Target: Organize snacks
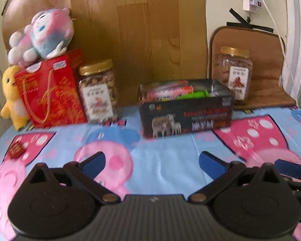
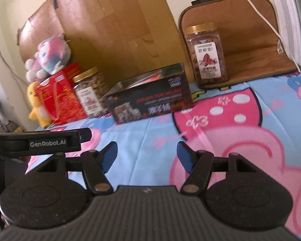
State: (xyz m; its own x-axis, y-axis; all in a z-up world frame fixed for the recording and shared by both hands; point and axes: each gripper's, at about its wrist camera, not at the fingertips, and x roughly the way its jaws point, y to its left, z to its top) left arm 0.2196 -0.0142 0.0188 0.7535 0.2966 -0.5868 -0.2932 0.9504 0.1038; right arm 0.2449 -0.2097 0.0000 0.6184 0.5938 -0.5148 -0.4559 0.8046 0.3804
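Observation:
A black open box [image 1: 187,114] holds several snack packets [image 1: 170,92], orange, pink and green. It also shows in the right wrist view [image 2: 150,98]. A jar of nuts with a gold lid [image 1: 98,91] stands left of the box, also seen from the right wrist [image 2: 89,93]. A second gold-lidded jar [image 1: 233,74] stands behind and right of the box on a brown mat, also in the right wrist view [image 2: 205,55]. My left gripper [image 1: 152,163] is open and empty above the cloth, short of the box. My right gripper [image 2: 147,156] is open and empty too.
A red gift bag [image 1: 50,92] with a pink-blue plush [image 1: 44,34] on top and a yellow plush [image 1: 11,96] stand at the far left. A small red packet [image 1: 17,150] lies on the cartoon tablecloth [image 1: 166,148]. A cardboard sheet [image 1: 134,30] leans behind. Cables hang at right.

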